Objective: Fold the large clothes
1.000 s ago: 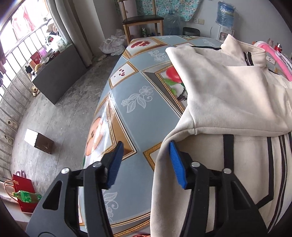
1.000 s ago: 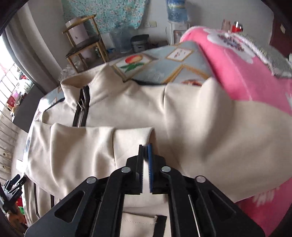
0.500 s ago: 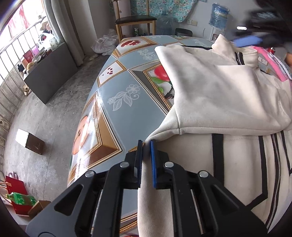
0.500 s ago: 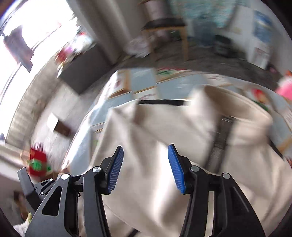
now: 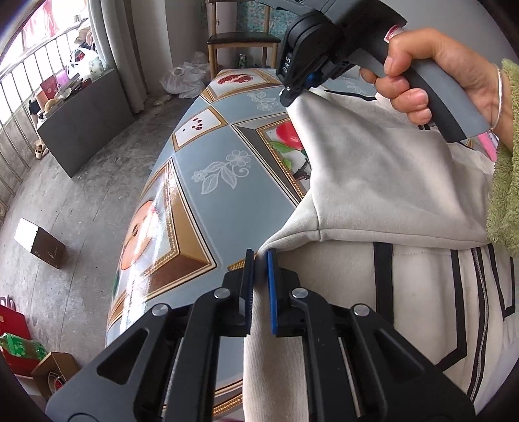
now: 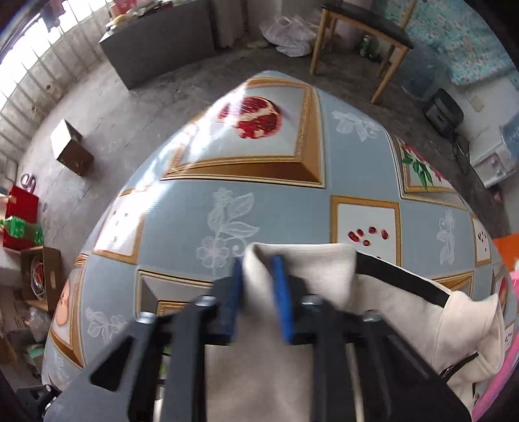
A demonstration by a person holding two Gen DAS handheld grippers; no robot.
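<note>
The left tool (image 5: 259, 259) is clamped on the near edge of the cream jacket (image 5: 373, 181), its blue pads pressed together with a thin fold of cloth between them, just where a folded-over sleeve meets the body with its black stripes. To the left of this tool the patterned worktop (image 5: 207, 194) lies bare, and past its edge a small brown box (image 5: 39, 243) stands on the concrete floor. To the right of and beyond the left tool, the jacket spreads across the worktop. Farther along the same edge, the right tool (image 6: 258, 263) is closed on another corner of the cream cloth, which bulges up between its blue pads; this view is blurred, so the grip looks firm but the exact fold is hard to read. A hand (image 5: 431, 74) with a bracelet and a green fleecy sleeve holds this tool's grey handle. Ahead of the right tool the worktop shows a pomegranate picture, and beyond it stands a wooden chair (image 6: 363, 29).
</note>
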